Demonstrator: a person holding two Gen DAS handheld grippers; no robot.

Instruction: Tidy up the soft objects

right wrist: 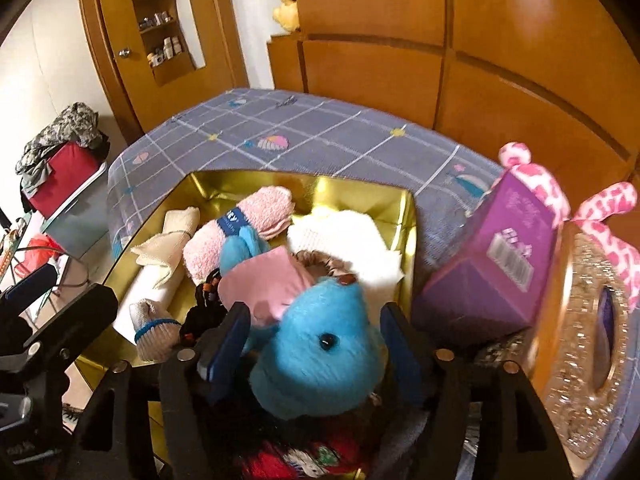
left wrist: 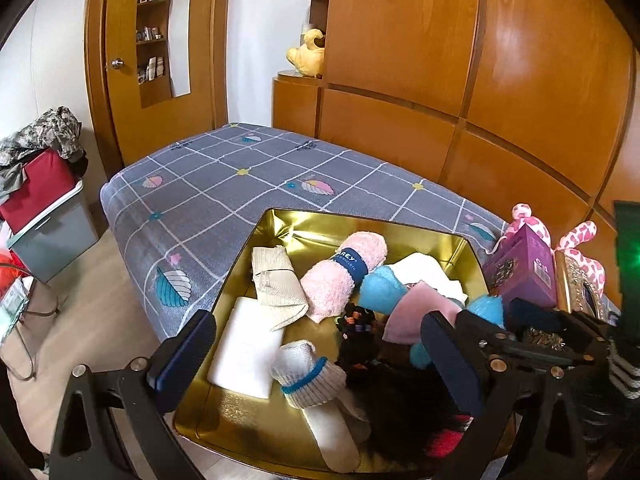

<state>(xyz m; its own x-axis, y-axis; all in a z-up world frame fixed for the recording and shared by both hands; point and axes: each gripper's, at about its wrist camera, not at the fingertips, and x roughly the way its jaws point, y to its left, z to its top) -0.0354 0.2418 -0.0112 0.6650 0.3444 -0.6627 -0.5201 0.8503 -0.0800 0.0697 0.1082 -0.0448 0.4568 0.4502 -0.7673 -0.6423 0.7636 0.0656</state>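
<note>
While the right claw (right wrist: 314,344) grips a fluffy blue plush toy (right wrist: 320,344) between its two dark blue pads, the toy's black bead eye faces the right wrist camera and its pink ear or fin spreads out ahead of it. The toy sits over the near right part of a shiny gold tin box (right wrist: 408,216), which rests at the near edge of a bed (right wrist: 320,136) covered in a grey checked sheet with leaf prints.

The left claw (left wrist: 320,356) hangs with its pads spread wide and nothing between them, above the near end of the gold tin box (left wrist: 280,220). Inside the box lie a rolled pink towel (left wrist: 344,276) with a dark blue paper band, a beige folded cloth (left wrist: 276,284) just left of it, a flat white pad (left wrist: 244,356) along the left wall, and a rolled white sock (left wrist: 308,376) with a blue stripe nearest the camera. A white cloth (left wrist: 428,272) lies toward the far right corner, and a dark bundle of hair ties (left wrist: 356,324) sits near the middle.

To the right of the box, on the bed, stands a tilted purple carton (right wrist: 488,264), with a pink and white spotted plush (right wrist: 540,188) behind it and a glittery gold frame (right wrist: 584,360) at the far right. Wooden wardrobe panels (left wrist: 440,80) rise behind the bed.
</note>
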